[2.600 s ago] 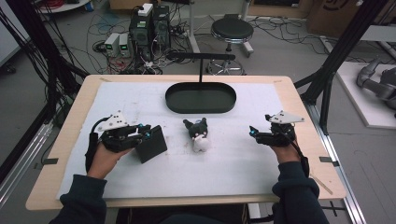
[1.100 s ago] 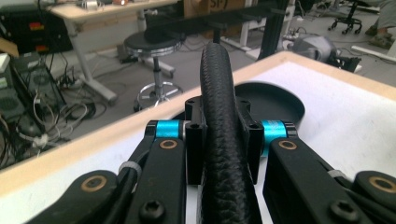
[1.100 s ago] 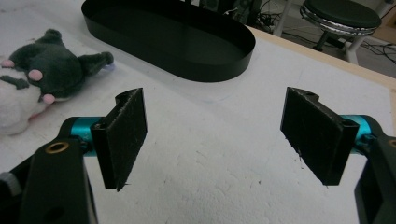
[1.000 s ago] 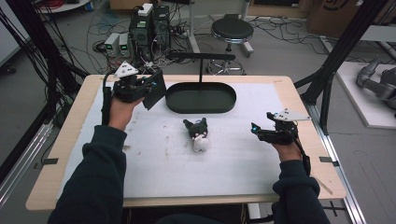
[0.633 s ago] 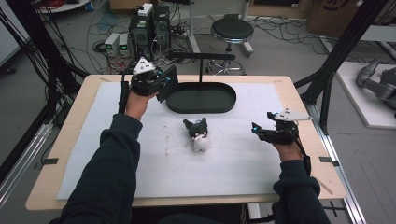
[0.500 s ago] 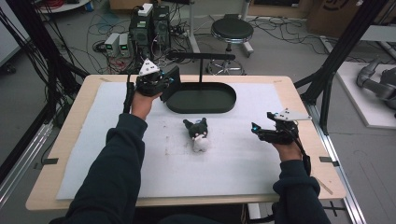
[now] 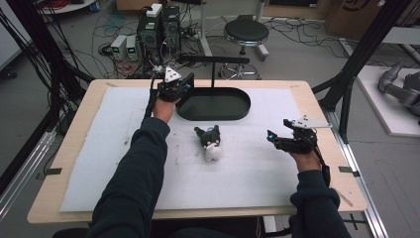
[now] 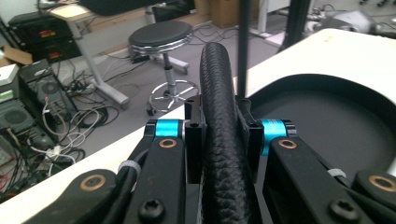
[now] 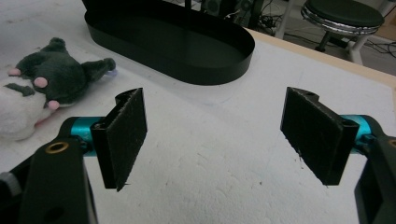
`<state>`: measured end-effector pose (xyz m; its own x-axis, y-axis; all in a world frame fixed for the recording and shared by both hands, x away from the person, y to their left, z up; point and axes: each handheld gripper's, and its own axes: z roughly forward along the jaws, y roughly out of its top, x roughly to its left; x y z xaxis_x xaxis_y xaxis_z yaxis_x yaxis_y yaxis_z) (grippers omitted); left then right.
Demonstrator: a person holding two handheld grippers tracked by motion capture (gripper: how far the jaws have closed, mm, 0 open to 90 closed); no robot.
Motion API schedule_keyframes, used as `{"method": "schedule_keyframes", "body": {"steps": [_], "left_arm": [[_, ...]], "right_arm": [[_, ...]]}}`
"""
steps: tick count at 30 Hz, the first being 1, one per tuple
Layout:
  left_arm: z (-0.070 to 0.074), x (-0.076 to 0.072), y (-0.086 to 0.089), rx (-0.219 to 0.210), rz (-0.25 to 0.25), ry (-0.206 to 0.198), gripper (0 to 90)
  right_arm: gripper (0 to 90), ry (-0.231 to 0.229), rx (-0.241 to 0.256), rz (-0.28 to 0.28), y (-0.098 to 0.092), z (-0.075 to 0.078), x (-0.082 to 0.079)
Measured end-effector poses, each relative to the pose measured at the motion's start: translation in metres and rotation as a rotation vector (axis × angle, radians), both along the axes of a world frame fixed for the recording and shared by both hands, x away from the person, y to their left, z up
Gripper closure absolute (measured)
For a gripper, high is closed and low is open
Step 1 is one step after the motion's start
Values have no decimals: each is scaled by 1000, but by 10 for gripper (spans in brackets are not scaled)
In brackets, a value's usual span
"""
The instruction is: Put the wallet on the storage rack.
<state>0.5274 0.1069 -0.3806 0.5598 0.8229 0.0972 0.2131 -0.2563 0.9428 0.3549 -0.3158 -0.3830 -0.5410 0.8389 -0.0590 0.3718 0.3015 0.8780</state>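
black pouch (image 8: 223,140) is clamped in the left tool (image 7: 179,85) at the tray (image 7: 233,115) rim, not yet dropped in, while right tool (image 7: 277,140) waits open, plush toy (image 7: 210,142) still on the desk (image 7: 79,144).

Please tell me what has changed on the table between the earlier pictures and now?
The left gripper carried the black wallet from the near left of the table away to the rim of the black tray, shut on it throughout. The right gripper, jaws open, the plush toy and the tray stayed where they were.
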Motion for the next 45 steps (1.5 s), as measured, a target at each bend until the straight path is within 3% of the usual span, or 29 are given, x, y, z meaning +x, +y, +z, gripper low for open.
{"method": "schedule_keyframes", "body": {"steps": [7,11,13,16,19,21,22,23,24,26,28,32,35,37,41,43,45], "left_arm": [[3,14,-15,-8,-19,-17,770],[-4,19,-24,52,-11,-15,769],[-10,23,-27,107,20,-13,770],[-15,25,-29,142,38,-10,770],[-19,26,-30,147,26,14,760],[-22,25,-31,117,20,30,745],[-22,25,-31,95,16,45,620],[-23,25,-30,58,11,77,555],[-24,25,-29,30,2,103,555],[-25,21,-29,12,-11,115,534],[-25,18,-28,-37,-28,142,488],[-23,11,-28,-88,-59,156,466],[-26,8,-30,-82,-65,186,434],[-29,10,-31,-105,-57,214,412],[-38,11,-36,-49,-34,241,407],[-40,11,-37,-51,-36,263,399],[-38,9,-38,-55,-47,258,400]], "right_arm": [[231,10,6,-13,-4,-2,-1],[232,11,6,-14,-6,-3,-1],[231,13,7,-16,-7,-4,-2],[231,11,9,-19,-9,-4,-2],[231,9,15,-28,-11,-2,-4],[232,8,20,-30,-12,-2,-4],[232,10,25,-34,-13,-2,-4],[231,10,23,-31,-13,-2,-4],[231,10,23,-31,-13,-2,-4],[231,8,23,-26,-11,-2,-4],[232,0,18,-20,-9,0,-5],[231,-6,21,-18,-10,2,-7],[232,-6,28,-19,-10,2,-6],[231,-6,29,-17,-10,2,-7],[232,-8,31,-18,-11,3,-7],[232,-5,34,-19,-11,3,-7],[232,-3,34,-18,-11,2,-6]]}}
